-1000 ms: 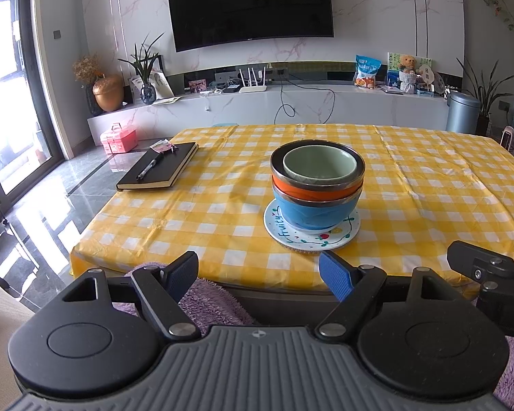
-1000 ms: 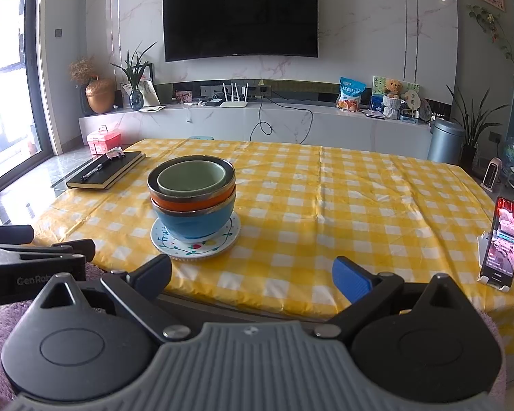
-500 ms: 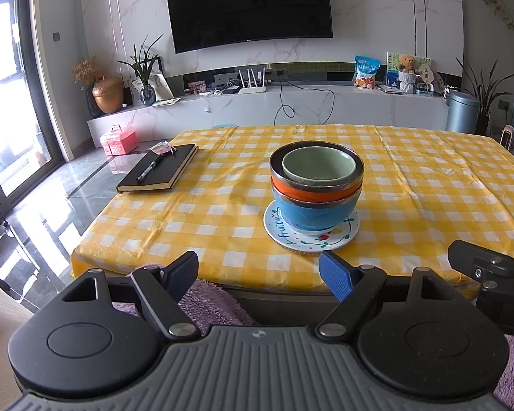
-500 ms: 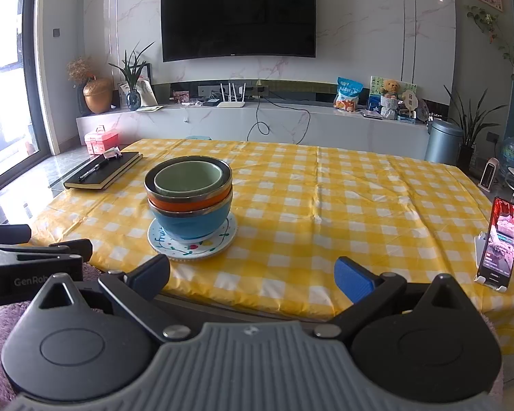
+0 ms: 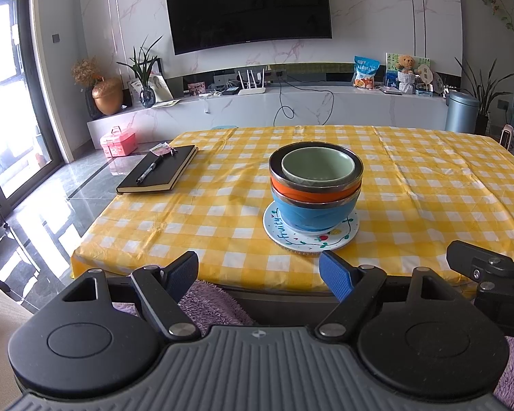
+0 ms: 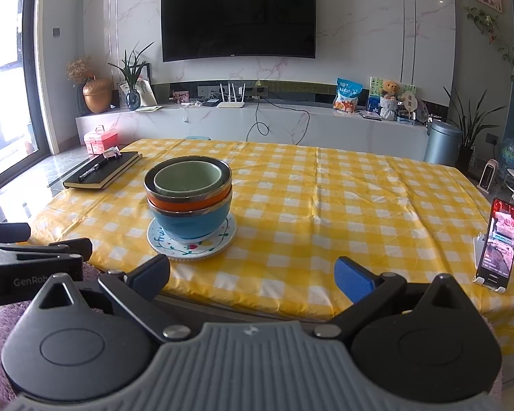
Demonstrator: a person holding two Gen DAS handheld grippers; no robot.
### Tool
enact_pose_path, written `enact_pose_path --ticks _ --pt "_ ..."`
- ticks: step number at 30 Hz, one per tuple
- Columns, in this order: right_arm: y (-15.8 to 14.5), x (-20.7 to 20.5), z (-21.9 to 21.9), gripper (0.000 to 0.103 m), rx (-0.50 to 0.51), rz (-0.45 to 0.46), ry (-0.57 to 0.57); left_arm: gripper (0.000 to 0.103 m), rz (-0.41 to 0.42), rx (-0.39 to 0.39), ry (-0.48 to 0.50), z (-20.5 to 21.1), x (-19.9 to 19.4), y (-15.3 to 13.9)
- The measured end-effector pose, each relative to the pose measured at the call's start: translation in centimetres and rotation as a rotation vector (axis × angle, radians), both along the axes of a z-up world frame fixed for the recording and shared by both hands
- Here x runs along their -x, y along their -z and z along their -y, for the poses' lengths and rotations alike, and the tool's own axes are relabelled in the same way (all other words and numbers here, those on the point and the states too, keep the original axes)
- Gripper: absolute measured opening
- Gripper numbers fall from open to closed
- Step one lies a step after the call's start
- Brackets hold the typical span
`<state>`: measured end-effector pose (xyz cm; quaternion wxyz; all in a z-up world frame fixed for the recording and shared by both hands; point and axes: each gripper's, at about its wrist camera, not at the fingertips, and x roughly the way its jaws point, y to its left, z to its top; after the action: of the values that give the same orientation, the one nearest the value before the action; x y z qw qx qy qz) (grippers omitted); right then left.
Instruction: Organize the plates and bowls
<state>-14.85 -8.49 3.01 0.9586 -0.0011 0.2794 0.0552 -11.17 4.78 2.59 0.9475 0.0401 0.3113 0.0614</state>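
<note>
Little changed vs a sec ago: left gripper (image 5: 258, 270) & right gripper (image 6: 252, 275) both w/ jaws apart, empty, short of table edge, green bowl (image 5: 318, 168) in orange bowl (image 5: 313, 193) in blue bowl (image 5: 317, 213) on plate (image 5: 310, 236), so prob. done.

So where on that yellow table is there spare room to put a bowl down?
Widest bare cloth lies between the bowl stack and the phone; a smaller patch between stack and notebook. The near-left corner, around the plate, is fullest.
</note>
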Motion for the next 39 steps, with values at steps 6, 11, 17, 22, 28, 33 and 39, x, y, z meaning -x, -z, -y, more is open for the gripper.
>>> enact_pose_path --ticks 6,11,17,22,28,33,39 --pt "0.01 0.01 -0.01 0.1 0.0 0.0 0.0 0.094 0.0 0.0 0.001 0.02 0.01 0.01" --pt "0.01 0.02 -0.03 0.1 0.0 0.0 0.0 0.094 0.001 0.0 0.0 0.04 0.03 0.01" --pt "0.01 0.03 -0.04 0.1 0.0 0.0 0.0 0.094 0.0 -0.001 0.0 0.08 0.01 0.05" --pt "0.01 0.07 -0.01 0.1 0.001 0.0 -0.001 0.094 0.0 -0.001 0.0 0.08 0.04 0.03" --pt "0.01 0.11 0.0 0.1 0.0 0.0 0.0 0.094 0.006 -0.002 0.005 0.14 0.11 -0.23" --pt "0.01 0.09 -0.03 0.1 0.001 0.0 0.0 0.094 0.007 -0.002 0.006 0.13 0.09 -0.43" --pt "0.02 0.1 -0.01 0.1 0.0 0.0 -0.001 0.094 0.007 -0.003 0.005 0.19 0.13 -0.35"
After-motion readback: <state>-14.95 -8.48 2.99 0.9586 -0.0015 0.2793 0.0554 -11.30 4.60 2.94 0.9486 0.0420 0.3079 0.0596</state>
